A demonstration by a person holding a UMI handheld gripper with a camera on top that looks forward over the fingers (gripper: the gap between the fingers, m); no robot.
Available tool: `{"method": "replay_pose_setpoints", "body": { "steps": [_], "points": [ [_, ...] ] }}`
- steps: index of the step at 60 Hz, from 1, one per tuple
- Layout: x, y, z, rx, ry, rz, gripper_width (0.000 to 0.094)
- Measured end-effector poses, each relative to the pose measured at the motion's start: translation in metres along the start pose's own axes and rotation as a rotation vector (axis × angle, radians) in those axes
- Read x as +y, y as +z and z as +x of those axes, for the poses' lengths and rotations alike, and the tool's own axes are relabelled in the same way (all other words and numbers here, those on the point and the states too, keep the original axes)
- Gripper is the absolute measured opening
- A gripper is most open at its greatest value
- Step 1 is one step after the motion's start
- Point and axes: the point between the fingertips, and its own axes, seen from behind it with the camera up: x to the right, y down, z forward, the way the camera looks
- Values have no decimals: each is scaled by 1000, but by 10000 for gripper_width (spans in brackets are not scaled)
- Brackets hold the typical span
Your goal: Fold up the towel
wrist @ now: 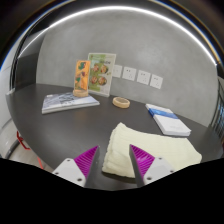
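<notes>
With its jaws spread apart and empty, the gripper (113, 165) hovers above the cream towel (148, 158) at lower centre and should descend squarely onto the near corner.

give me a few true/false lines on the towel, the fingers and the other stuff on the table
1. The towel lies on the table just ahead of the fingers. True.
2. The gripper is shut on the towel. False: its fingers stand apart and open, the towel's near edge by the right finger, not pinched.
3. A round roll of tape sits beyond the towel. True.
4. The upright picture card lies flat on the towel. False: it stands at the back by the wall.
5. A book lies on the table beyond the towel to the right. True.
6. The towel is red. False: it is pale yellow.
</notes>
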Motion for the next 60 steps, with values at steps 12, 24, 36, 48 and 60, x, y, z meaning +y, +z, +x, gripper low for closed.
{"method": "replay_pose_setpoints", "body": {
  "steps": [12, 24, 36, 48, 60],
  "points": [
    [11, 22, 15, 68, -181, 78, 34],
    [-3, 15, 12, -51, -1, 90, 6],
    [-76, -25, 95, -44, 120, 234, 5],
    [-57, -43, 239, 148, 192, 221, 5],
    [20, -25, 310, 250, 219, 80, 11]
  ]
}}
